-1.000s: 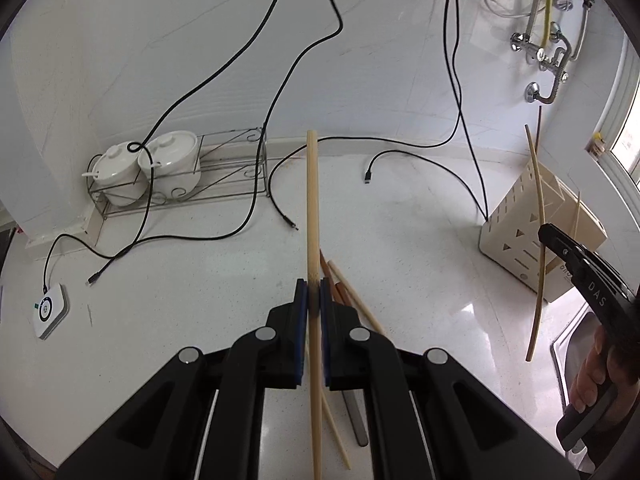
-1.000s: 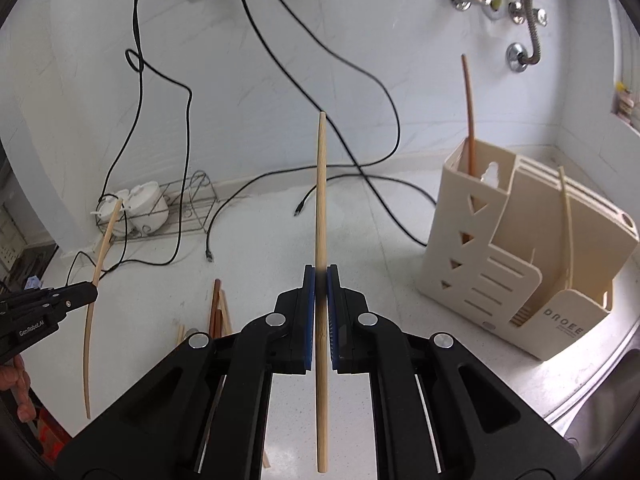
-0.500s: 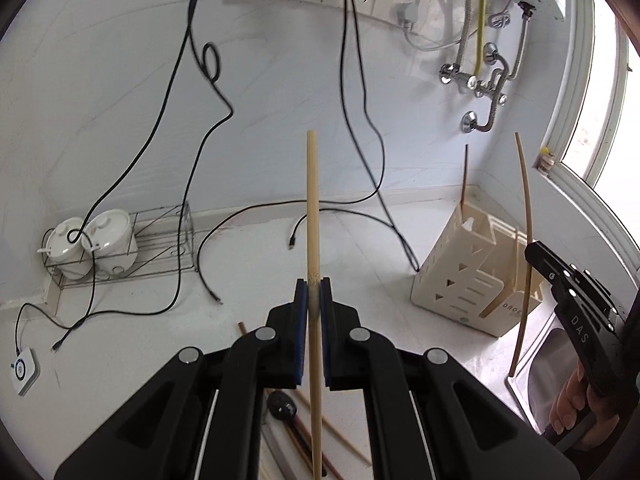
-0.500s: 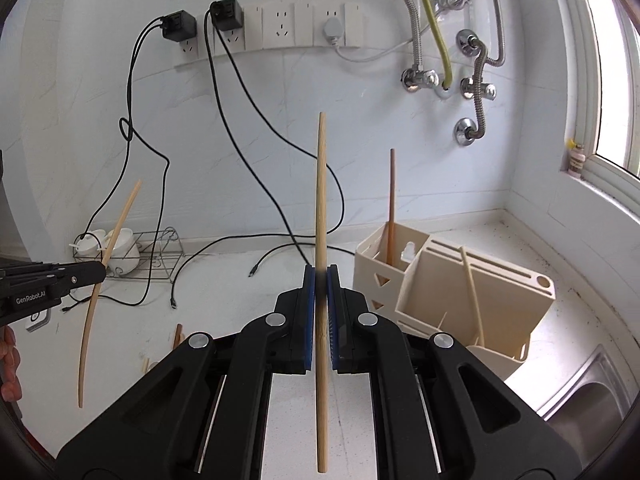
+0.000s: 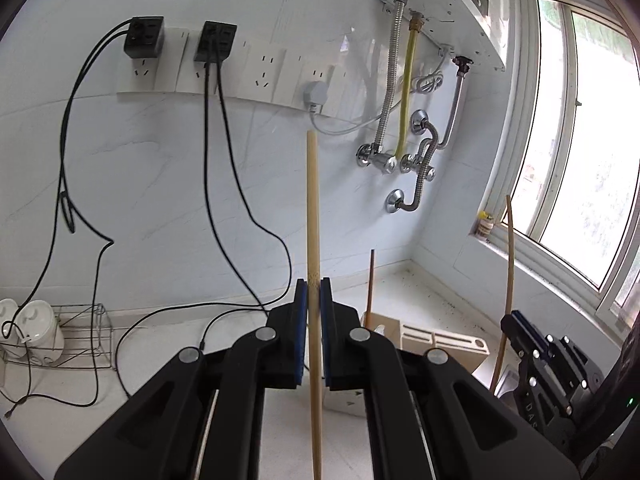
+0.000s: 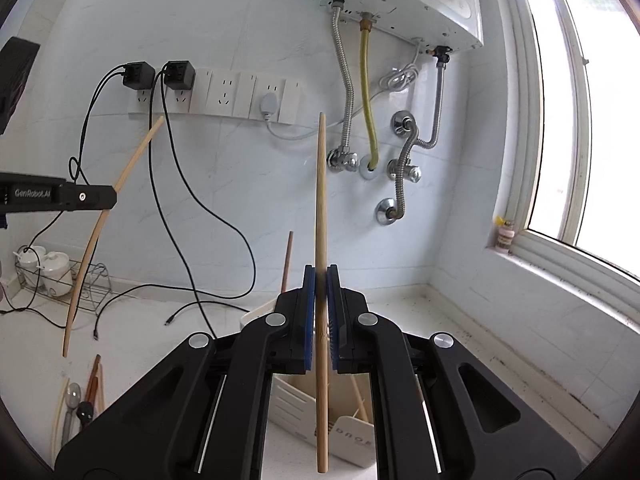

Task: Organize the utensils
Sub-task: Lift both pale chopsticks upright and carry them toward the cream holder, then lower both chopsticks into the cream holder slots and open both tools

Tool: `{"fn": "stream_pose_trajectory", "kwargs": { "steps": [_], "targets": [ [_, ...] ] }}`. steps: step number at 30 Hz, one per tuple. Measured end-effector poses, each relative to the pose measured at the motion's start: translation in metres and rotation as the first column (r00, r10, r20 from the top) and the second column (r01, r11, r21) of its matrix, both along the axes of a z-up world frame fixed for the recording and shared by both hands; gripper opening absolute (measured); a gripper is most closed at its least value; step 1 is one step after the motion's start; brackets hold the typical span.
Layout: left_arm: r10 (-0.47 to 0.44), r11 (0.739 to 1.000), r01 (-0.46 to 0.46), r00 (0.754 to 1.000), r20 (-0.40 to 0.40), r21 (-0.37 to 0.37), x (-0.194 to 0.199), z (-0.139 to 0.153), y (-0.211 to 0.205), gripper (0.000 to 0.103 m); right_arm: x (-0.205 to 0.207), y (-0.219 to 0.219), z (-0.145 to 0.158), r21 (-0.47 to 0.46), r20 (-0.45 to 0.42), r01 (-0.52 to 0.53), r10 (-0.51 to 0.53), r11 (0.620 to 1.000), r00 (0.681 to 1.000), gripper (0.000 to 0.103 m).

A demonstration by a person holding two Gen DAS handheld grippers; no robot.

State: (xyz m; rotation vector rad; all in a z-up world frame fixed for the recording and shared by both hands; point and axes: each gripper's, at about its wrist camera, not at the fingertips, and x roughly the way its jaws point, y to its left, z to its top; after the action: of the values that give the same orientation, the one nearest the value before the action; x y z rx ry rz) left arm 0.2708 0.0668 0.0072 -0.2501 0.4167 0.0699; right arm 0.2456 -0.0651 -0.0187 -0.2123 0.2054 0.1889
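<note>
Both our grippers are raised above the white worktop (image 6: 152,332), facing the tiled wall with its sockets and hoses.

Left gripper (image 5: 314,292): fingers (image 5: 301,320) closed onto a pale bamboo chopstick (image 5: 312,208), which stands upright between the blue pads, its top against the wall, its lower end running down past the gripper body. From the right wrist view we see this gripper from the side, at the left edge, chopstick clamped partway along.

Right gripper (image 6: 320,280): fingers (image 6: 307,312) closed onto a second light wooden chopstick (image 6: 321,184), near upright, tilted slightly. Its lower end hangs above the cream plastic utensil holder (image 6: 352,436), which stands on the worktop directly beneath this gripper.

One dark brown chopstick (image 6: 287,260) stands in the holder's rear compartment; another pale stick leans in a front slot.

Loose wooden utensils and a metal spoon (image 6: 71,400) lie on the worktop at lower left, well apart from the holder.
</note>
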Motion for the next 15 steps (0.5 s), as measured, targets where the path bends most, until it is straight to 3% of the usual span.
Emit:
{"fn": "stream_pose_trajectory", "kwargs": {
  "steps": [5,9,15],
  "targets": [
    [-0.03,0.999,0.032,0.995,0.094,-0.02,0.025,0.01,-0.01,0.006,0.004,-0.009,-0.006,-0.048,0.059,0.001,0.002,0.999,0.998,0.005],
    [-0.054,0.995,0.067,0.986,0.155,-0.078,0.046,0.017,-0.016,0.006,0.01,-0.017,-0.012,-0.049,0.074,-0.003,0.006,0.999,0.997,0.005],
    [-0.075,0.99,0.098,0.974,0.215,-0.102,0.076,0.021,-0.036,0.006,0.022,-0.028,-0.02,-0.035,0.095,-0.004,0.008,0.999,0.995,0.005]
  ]
}}
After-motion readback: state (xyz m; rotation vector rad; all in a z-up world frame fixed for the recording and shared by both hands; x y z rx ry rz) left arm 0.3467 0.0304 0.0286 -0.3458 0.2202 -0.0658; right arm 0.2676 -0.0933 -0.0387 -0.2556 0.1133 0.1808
